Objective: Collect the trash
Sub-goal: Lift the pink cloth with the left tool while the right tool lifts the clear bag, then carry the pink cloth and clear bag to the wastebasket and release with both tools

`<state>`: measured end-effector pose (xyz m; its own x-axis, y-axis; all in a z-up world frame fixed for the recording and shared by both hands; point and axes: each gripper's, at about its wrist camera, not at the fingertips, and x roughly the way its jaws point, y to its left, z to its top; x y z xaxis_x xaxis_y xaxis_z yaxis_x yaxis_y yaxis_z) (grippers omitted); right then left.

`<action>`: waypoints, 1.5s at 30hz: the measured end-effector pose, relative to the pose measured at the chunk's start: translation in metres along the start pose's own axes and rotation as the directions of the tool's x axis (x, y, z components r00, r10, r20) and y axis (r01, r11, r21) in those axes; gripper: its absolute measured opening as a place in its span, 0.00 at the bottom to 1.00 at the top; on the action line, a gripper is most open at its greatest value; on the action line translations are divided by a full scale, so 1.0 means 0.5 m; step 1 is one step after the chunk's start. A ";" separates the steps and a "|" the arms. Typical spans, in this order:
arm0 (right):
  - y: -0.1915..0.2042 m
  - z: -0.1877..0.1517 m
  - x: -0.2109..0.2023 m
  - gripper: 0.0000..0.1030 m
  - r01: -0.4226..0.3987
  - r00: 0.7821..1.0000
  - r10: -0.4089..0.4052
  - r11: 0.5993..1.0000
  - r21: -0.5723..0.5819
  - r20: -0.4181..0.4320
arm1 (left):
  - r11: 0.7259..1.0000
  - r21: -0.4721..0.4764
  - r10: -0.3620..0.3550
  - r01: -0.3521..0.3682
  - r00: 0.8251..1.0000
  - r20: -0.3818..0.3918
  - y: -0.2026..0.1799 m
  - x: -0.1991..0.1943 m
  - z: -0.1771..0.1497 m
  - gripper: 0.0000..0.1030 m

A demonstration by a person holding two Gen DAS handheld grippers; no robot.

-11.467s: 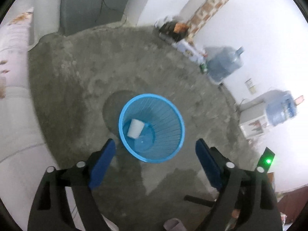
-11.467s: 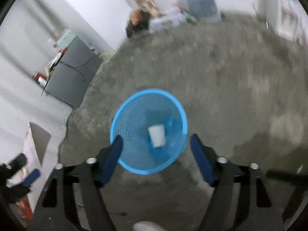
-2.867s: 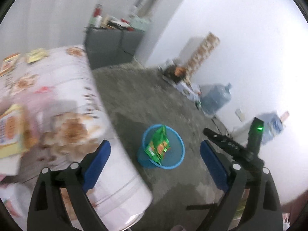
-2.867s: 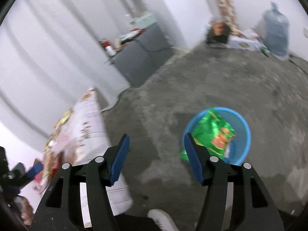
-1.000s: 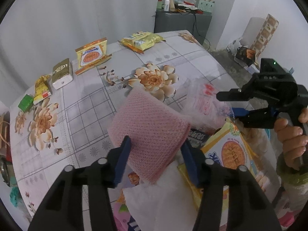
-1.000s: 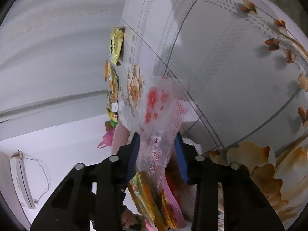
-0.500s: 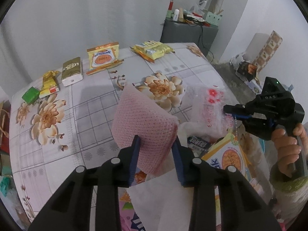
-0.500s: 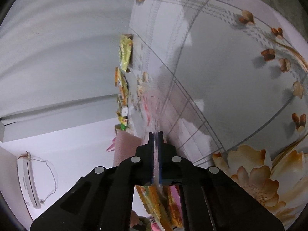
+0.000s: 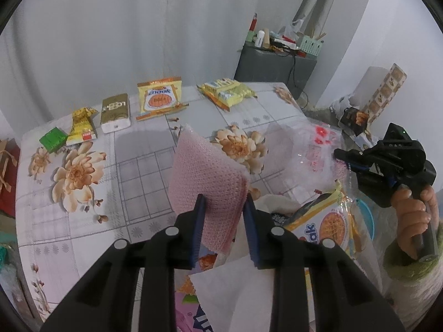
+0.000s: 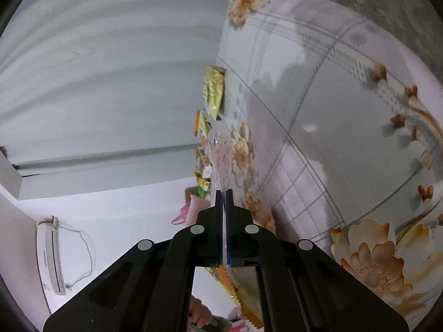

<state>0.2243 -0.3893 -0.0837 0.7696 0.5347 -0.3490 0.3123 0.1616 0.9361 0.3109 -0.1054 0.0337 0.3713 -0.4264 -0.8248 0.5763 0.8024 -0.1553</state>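
Left wrist view: the left gripper [image 9: 224,207] needs a firm hold on the pink foam mesh sleeve [image 9: 206,177] before lifting, clear of the white paper [image 9: 235,285] at six o'clock. Its jaws are closing, the sleeve between them and bulging toward twelve. The right gripper [image 9: 346,158] sits at three o'clock.

Right wrist view: the jaws are together, clamped on the clear plastic bag [image 10: 220,155], which trails toward twelve above the floral worktop [image 10: 318,105]; lift straight to avoid snagging.

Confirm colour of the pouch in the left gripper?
Pink, with a fine mesh-like texture: the pouch shows best in the left wrist view.
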 end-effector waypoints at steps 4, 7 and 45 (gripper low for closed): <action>0.061 -0.011 -0.029 0.00 0.092 0.992 -0.077 0.982 -0.163 0.096 | 1.000 0.002 0.008 -0.008 1.000 0.023 -0.001 -0.017 0.002 0.25; 0.097 -0.024 -0.044 0.00 0.136 0.984 -0.101 0.959 -0.250 0.145 | 1.000 -0.002 0.006 -0.006 0.999 0.041 -0.002 -0.033 0.005 0.25; -0.310 -0.224 -0.787 0.00 0.328 0.669 -0.306 0.939 0.101 0.677 | 0.801 0.301 -0.472 0.518 0.855 -0.214 -0.752 0.013 -0.151 0.25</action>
<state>-0.1895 -0.5318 -0.0865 0.7963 -0.2535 -0.5492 0.6020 0.2433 0.7605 0.0416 -0.3785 0.0455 -0.1104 -0.6541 -0.7483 0.8730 0.2960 -0.3876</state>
